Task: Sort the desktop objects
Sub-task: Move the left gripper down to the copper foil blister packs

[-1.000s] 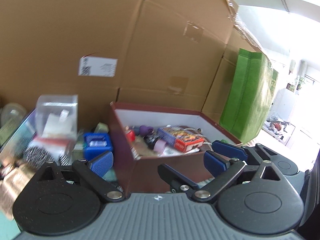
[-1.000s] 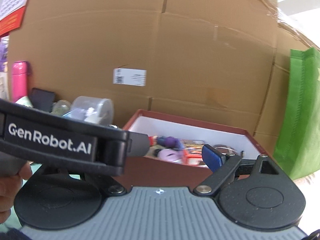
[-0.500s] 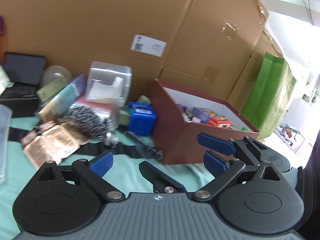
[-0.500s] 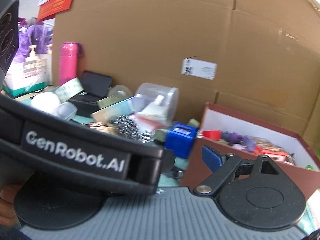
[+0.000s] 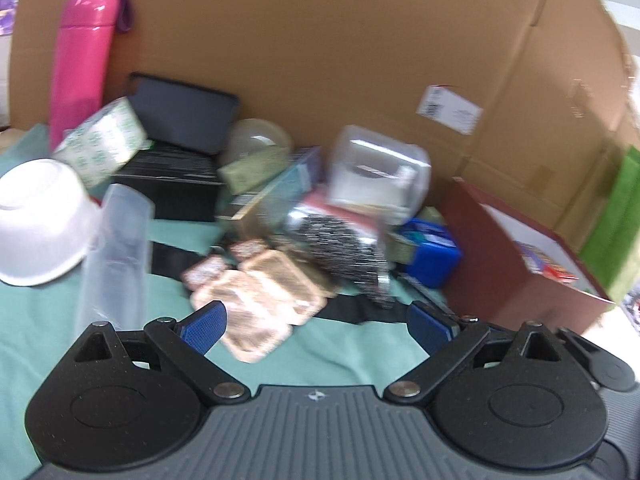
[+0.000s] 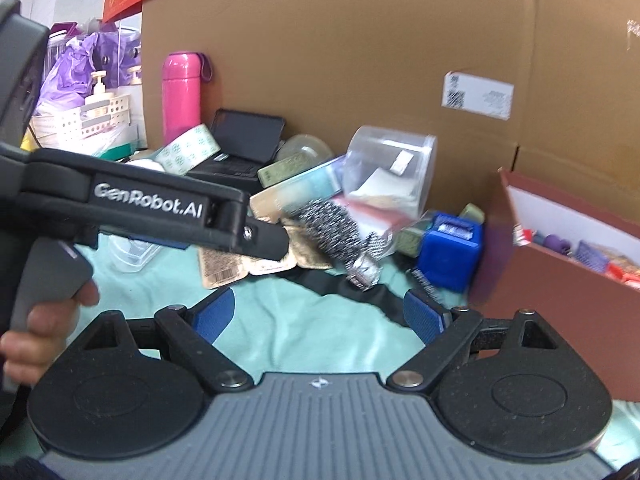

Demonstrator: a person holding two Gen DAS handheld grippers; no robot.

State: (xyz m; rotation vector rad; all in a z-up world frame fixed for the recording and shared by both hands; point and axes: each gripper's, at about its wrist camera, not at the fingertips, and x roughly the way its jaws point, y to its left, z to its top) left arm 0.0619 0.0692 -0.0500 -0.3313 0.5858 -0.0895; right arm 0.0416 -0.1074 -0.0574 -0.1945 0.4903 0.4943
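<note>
A pile of desktop objects lies on a teal cloth: tan foil packets (image 5: 256, 304), a silver mesh pouch (image 5: 340, 244) (image 6: 332, 224), a blue box (image 5: 434, 254) (image 6: 450, 250) and a clear tub (image 5: 380, 172) (image 6: 390, 168). A dark red box (image 5: 516, 256) (image 6: 560, 280) with several small items stands at the right. My left gripper (image 5: 316, 326) is open and empty, just short of the packets. My right gripper (image 6: 320, 318) is open and empty over the cloth. The left gripper's body (image 6: 152, 208) crosses the right wrist view.
A pink bottle (image 5: 82, 60) (image 6: 182, 96), an upturned white bowl (image 5: 38, 220), a clear cup (image 5: 116, 256), a black case (image 5: 184, 120) and a patterned carton (image 5: 100, 140) sit at the left. Large cardboard boxes (image 5: 340, 40) form the back wall. A green bag (image 5: 616, 220) hangs at far right.
Both grippers have swung left, away from the red box and toward the pile of objects. The pink bottle and white bowl have come into the left wrist view. Both stay open.
</note>
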